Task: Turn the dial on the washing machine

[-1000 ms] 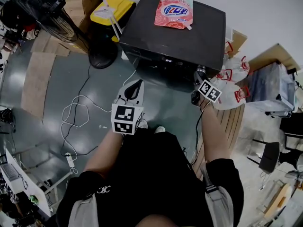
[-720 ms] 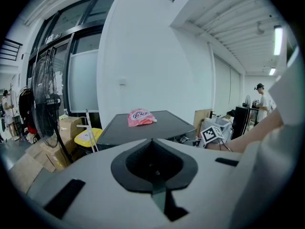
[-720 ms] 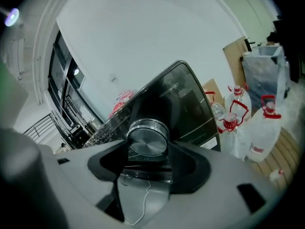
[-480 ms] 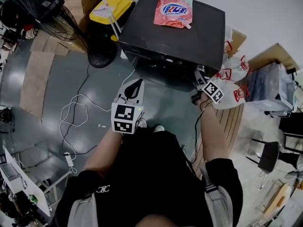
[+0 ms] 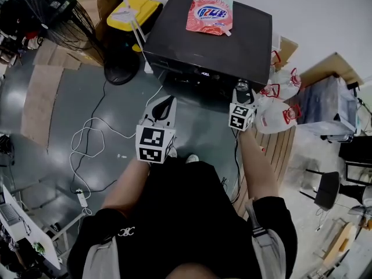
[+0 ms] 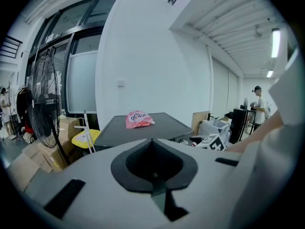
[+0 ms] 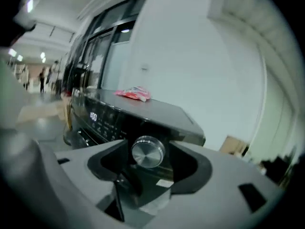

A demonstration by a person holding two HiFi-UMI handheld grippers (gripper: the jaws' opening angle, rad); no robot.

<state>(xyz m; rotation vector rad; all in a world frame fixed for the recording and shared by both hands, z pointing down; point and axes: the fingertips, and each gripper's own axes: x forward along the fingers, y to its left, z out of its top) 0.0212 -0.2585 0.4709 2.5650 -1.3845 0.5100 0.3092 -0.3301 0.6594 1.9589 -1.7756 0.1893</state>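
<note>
The right gripper is reaching to the front panel of the black washing machine, at its right end. In the right gripper view the round silver dial is sitting between the jaws, which are standing partway apart and pinching it at its sides. A lit display is glowing on the panel left of the dial; its figures are too blurred to read.

The left gripper is hovering over the floor in front of the machine, well apart from the dial. Its jaws are pressing together along their seam and holding nothing.

A pink detergent pouch is lying flat on the machine's top, near the back edge. A yellow bin is standing just left of the machine with something white lying across it. White plastic bags with red handles are slumping at the machine's right; their contents are not showing. The machine's door is lying out of sight below the panel.
</note>
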